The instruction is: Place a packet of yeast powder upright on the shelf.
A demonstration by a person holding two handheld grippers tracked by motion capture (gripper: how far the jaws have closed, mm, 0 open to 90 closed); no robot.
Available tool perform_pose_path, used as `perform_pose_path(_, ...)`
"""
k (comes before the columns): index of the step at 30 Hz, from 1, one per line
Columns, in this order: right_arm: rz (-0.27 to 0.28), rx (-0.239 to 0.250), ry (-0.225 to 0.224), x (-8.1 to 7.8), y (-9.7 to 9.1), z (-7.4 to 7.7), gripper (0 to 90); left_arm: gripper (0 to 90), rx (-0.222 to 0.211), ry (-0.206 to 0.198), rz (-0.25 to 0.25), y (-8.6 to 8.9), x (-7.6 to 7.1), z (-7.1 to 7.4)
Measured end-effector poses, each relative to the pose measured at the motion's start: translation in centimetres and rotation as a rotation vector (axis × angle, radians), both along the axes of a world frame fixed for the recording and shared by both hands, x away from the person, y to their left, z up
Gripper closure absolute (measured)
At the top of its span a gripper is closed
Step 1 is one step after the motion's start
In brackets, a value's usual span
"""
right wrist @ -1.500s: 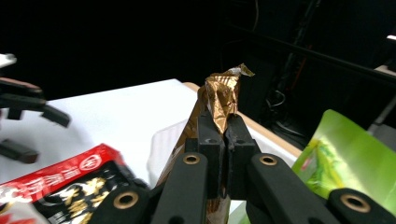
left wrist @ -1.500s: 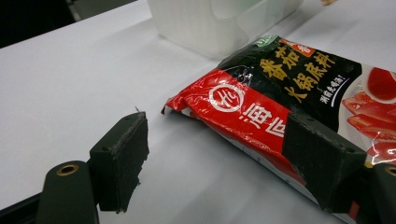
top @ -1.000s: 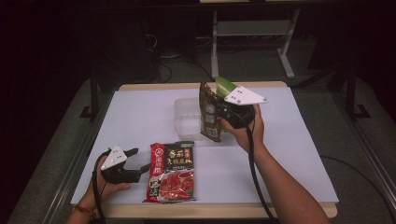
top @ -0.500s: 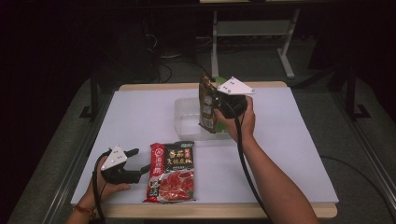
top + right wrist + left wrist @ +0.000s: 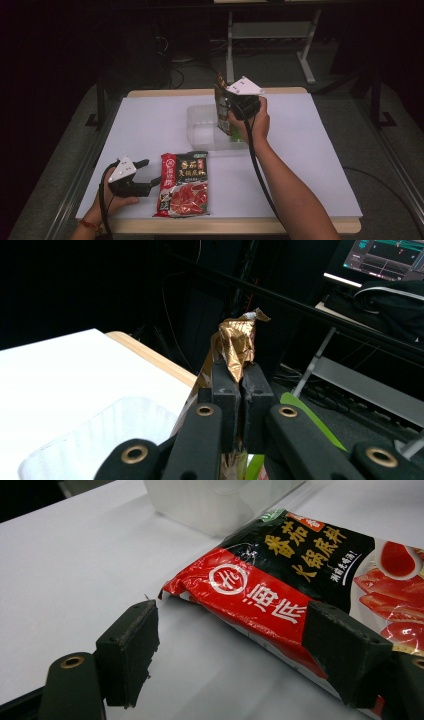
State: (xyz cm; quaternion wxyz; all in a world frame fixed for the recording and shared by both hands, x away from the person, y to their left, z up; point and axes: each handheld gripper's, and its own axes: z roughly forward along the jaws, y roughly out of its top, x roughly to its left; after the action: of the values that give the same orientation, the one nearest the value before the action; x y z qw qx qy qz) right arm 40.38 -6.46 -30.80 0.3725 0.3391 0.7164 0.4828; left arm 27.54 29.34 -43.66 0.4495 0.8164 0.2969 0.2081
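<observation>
On a white table (image 5: 320, 150) in a dark room, the right gripper (image 5: 235, 107) pinches a gold snack bag (image 5: 237, 342) tight above the clear plastic box (image 5: 205, 127). The left gripper (image 5: 150, 172) sits with jaws apart beside the red hotpot soup packet (image 5: 182, 182).

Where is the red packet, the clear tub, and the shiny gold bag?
red packet (image 5: 184, 184): high view, middle of its front.
clear tub (image 5: 200, 131): high view, its left wall.
gold bag (image 5: 239, 342): right gripper view, crumpled top above the shut jaws.
</observation>
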Motion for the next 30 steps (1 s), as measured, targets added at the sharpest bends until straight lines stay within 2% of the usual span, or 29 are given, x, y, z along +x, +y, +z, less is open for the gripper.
perform_pose_path(4, -0.006, -0.004, 0.015, 0.8, 0.6, -0.4, 86.7, 22.4, -0.003, -0.001, 0.000, 0.1, 0.0, 0.0)
perform_pose_path(12, -0.019, -0.018, 0.009, 1.2, 1.9, -1.4, 86.6, 22.4, -0.008, 0.000, -0.003, 0.1, 0.1, 0.0)
perform_pose_path(17, -0.027, -0.018, 0.017, 1.3, 2.0, -2.2, 86.5, 22.4, -0.002, 0.002, -0.004, 0.1, 0.0, -0.1)
perform_pose_path(30, 0.000, -0.019, 0.045, 1.0, 1.7, -4.2, 86.3, 22.5, 0.002, 0.006, 0.001, 0.1, 0.1, -0.2)
